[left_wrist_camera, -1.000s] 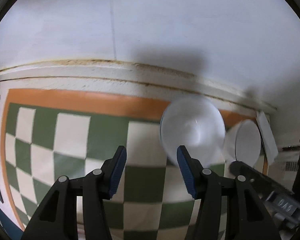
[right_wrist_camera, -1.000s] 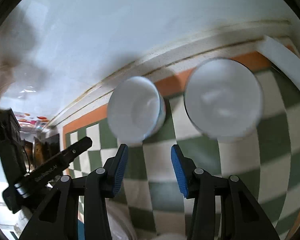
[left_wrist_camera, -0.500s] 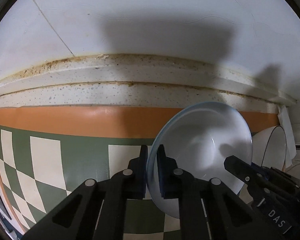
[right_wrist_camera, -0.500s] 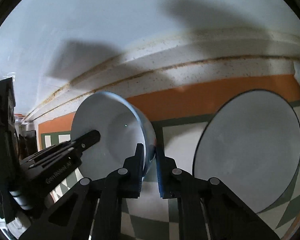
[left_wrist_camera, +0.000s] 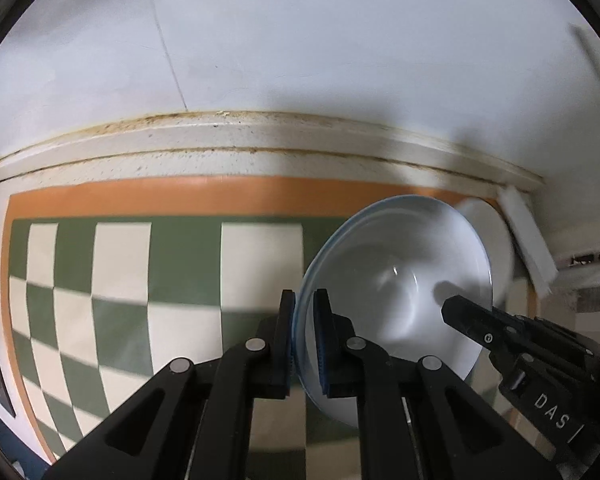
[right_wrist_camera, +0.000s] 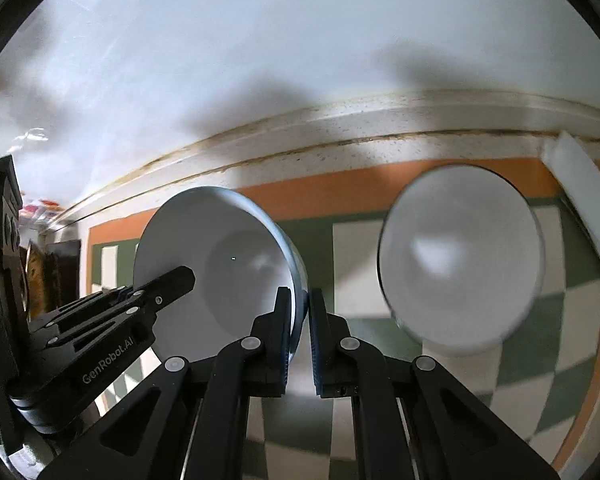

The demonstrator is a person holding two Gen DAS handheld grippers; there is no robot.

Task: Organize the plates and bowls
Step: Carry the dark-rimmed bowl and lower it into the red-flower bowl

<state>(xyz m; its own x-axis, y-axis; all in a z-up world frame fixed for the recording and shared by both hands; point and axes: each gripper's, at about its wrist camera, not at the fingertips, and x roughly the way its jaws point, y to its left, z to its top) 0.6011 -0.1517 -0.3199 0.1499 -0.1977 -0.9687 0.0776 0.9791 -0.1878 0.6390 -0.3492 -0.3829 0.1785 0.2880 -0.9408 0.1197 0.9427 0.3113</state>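
- Tool state, both sides: jaws nearly together, each clamped on the rim of the same white bowl (left_wrist_camera: 400, 292).
- Left tool (left_wrist_camera: 304, 340): lower centre of the left wrist view. Blue pads sandwich the bowl's near-left rim, one pad outside the wall, one inside. Only the thin rim sits in the gap.
- Right tool (right_wrist_camera: 298, 332): lower centre of the right wrist view. Pads pinch the bowl's right-hand rim the same way.
- Cross-check: right tool also shows at lower right of the left wrist view, its fingertip reaching over the bowl's far rim; left tool shows at lower left of the right wrist view, doing the same from the other side.
- Bowl position: centre-right of the left wrist view, centre-left of the right wrist view. Tilted, with its mouth facing each camera. Whether the base touches the worktop, cannot tell.
- Second white bowl (right_wrist_camera: 460, 264): centre-right of the right wrist view, motion-blurred, apart from the gripped bowl, untouched by either tool. In the left wrist view only a sliver peeks out behind the gripped bowl's right edge.
- Worktop (left_wrist_camera: 119, 276): covered by a green-and-cream chequered mat with an orange border.
- White wall (left_wrist_camera: 300, 40) fills the upper half of both views, with a speckled ledge at its foot.
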